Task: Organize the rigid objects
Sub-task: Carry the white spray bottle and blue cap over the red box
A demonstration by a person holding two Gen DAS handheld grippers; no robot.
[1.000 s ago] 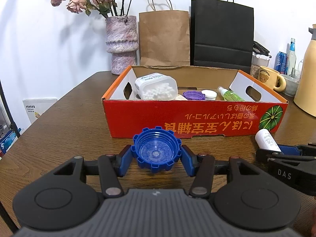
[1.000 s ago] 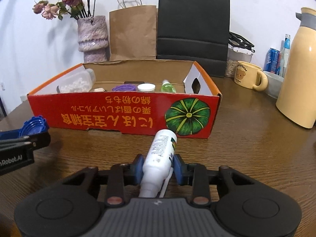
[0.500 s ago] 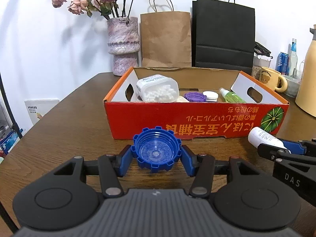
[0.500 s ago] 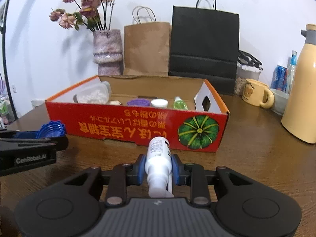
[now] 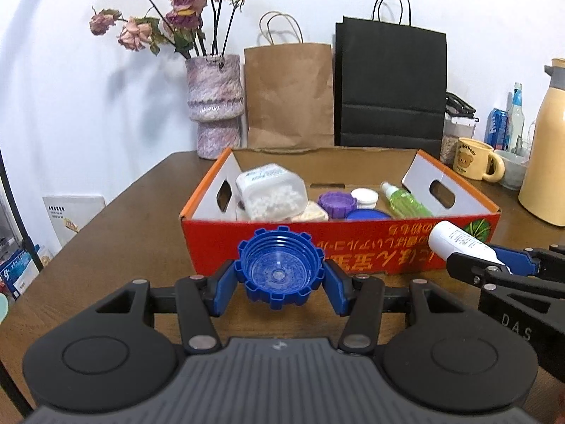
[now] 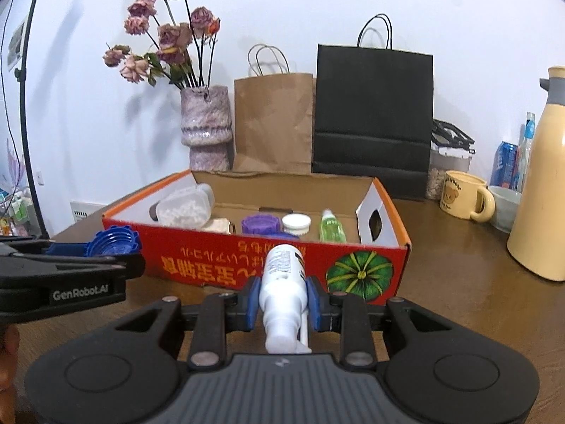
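White bottle (image 6: pixel 283 282) lifted to red box (image 6: pixel 402 245) rim, right gripper (image 6: pixel 282 304) clamped.

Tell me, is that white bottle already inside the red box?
No, the white bottle is clamped between the right gripper's fingers, outside the red box.

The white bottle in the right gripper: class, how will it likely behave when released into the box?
The white bottle looks round and smooth, so laid down it may roll. The right gripper pinches it near the neck, so it could pivot. It looks like stiff plastic, probably not fragile.
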